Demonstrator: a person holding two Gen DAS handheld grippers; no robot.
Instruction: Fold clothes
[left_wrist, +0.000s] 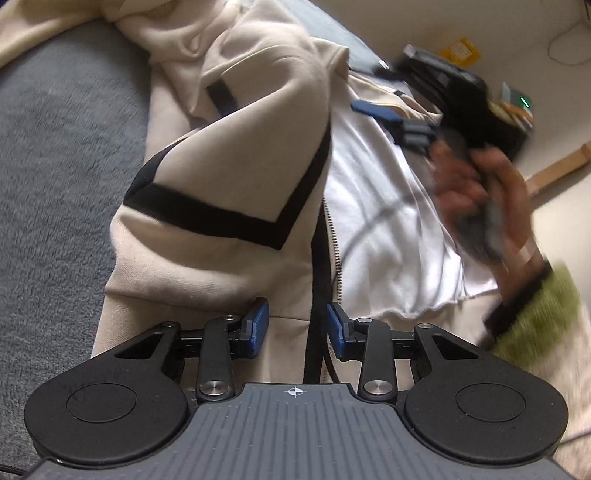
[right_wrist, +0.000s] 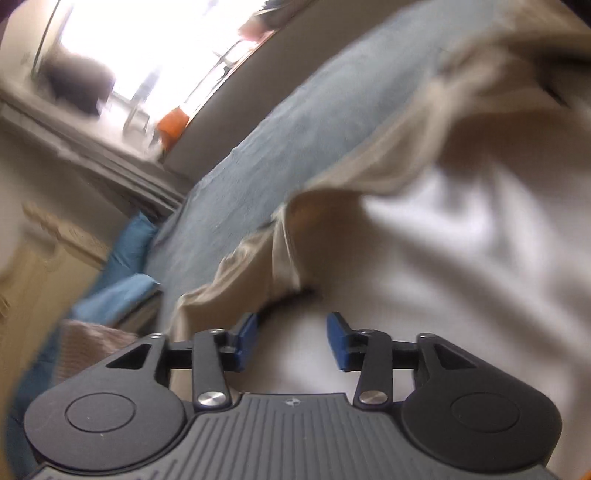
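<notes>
A: Your left gripper (left_wrist: 297, 325) — 2 blue pads spread, nothing between them, over the cream jacket (left_wrist: 236, 177) lying on the grey blanket (left_wrist: 55, 166).

B: And your right gripper (right_wrist: 291, 339) — spread too, empty, above the jacket's white lining (right_wrist: 461, 258).

Motion blur smears the person's right hand (left_wrist: 480, 199) and the right tool (left_wrist: 413, 129) it carries, far right in the left wrist view; whether that tool grips anything cannot be told. The right wrist view is blurred throughout, the cream jacket (right_wrist: 424, 240) and far window (right_wrist: 147, 40) indistinct
</notes>
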